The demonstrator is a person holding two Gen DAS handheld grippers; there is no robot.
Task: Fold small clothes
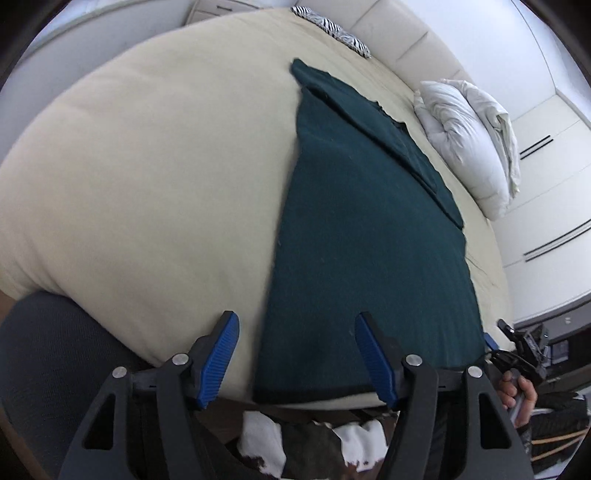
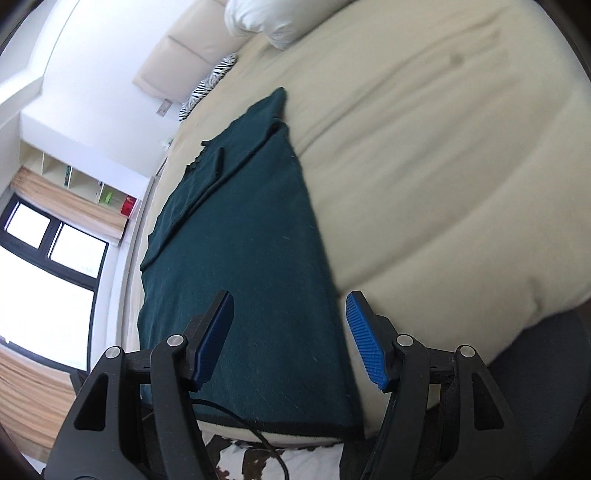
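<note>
A dark green garment (image 1: 369, 221) lies flat on the cream bed (image 1: 147, 166), narrowed lengthwise, with a sleeve laid over its far right part. My left gripper (image 1: 297, 317) hovers open above the garment's near left edge, close to the hem, with nothing pinched between its blue pads. In the right wrist view the same garment (image 2: 240, 240) runs away from me. My right gripper (image 2: 290, 295) stands open over its near right edge, its pads clear of the cloth. A hand (image 1: 517, 391) holding the other tool shows at the garment's near right corner.
A white pillow (image 1: 469, 136) and a zebra-print cushion (image 1: 332, 27) lie at the bed's far end. A brown-and-white rug (image 1: 266, 443) covers the floor below the bed's near edge. A dark cushioned seat (image 1: 44, 350) sits at the bed's corner. A window (image 2: 44, 277) is on the left.
</note>
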